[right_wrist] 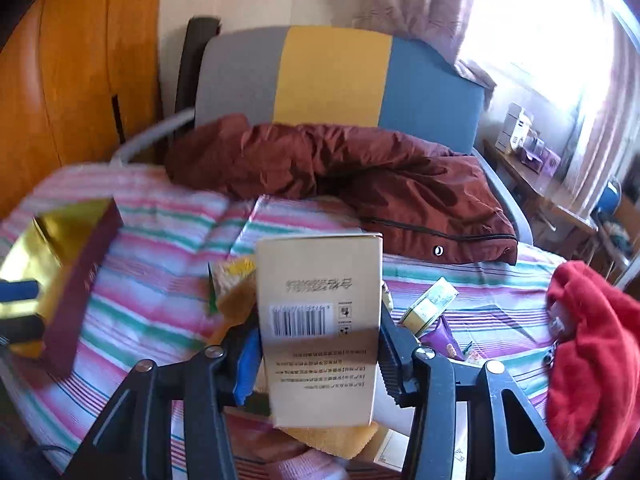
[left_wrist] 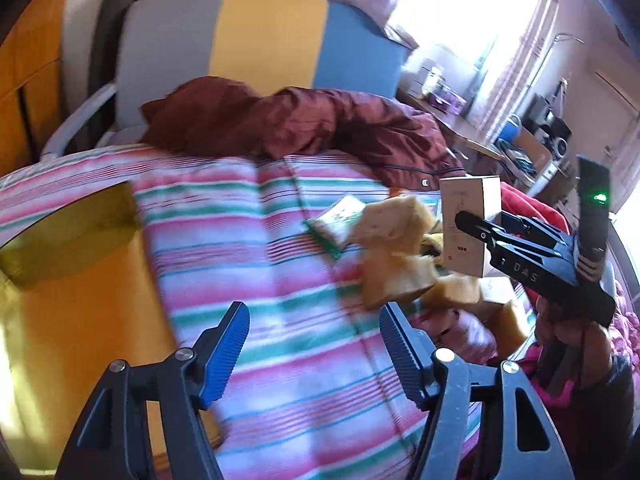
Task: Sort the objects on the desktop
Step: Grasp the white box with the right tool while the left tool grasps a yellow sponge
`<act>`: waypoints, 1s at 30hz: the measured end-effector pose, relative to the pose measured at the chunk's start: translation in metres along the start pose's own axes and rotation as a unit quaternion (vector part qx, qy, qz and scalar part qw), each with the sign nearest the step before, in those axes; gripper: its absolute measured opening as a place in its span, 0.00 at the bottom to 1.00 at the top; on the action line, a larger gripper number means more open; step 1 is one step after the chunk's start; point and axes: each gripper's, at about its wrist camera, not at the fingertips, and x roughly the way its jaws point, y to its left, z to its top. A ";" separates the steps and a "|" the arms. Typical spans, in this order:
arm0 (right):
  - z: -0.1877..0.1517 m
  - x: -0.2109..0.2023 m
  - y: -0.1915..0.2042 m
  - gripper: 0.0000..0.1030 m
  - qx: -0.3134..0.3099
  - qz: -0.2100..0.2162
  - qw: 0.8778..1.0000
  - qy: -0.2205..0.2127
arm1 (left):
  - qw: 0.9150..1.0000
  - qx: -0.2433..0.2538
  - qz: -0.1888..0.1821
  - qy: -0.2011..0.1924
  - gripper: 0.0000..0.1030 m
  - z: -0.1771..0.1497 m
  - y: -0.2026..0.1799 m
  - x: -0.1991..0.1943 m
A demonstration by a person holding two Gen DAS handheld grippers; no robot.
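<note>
Tongs: R [right_wrist: 320, 354] clamped on beige box [right_wrist: 318, 320]; L [left_wrist: 314, 344] wide apart, holding nothing.

Jacket [right_wrist: 340, 176] behind carton [right_wrist: 320, 320] – gift box [right_wrist: 68, 280] left.

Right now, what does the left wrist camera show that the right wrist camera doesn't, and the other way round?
Only the left wrist view shows the right gripper from outside, clamped on the white box and held clear of the bed, plus its own open left gripper and the tan sponges. Only the right wrist view shows the box's barcode, the red garment and a purple packet. Both show the striped bedspread, maroon jacket and gold-lined tray.
</note>
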 end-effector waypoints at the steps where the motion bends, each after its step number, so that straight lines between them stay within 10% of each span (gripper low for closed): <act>1: 0.001 -0.003 -0.003 0.49 0.011 0.003 1.000 -0.006 | 1.000 0.006 0.001 0.000 0.66 0.006 -0.006 0.005; 21: 0.008 -0.017 -0.046 0.49 0.100 0.037 0.994 -0.040 | 0.986 0.158 0.018 0.057 0.67 0.054 -0.105 0.134; 24: 0.008 -0.016 -0.045 0.49 0.096 0.039 0.994 -0.038 | 0.983 0.166 0.024 0.068 0.45 0.056 -0.107 0.150; 30: 0.007 -0.013 -0.038 0.49 0.080 0.038 0.996 -0.032 | 0.992 0.121 -0.005 0.043 0.42 0.055 -0.090 0.135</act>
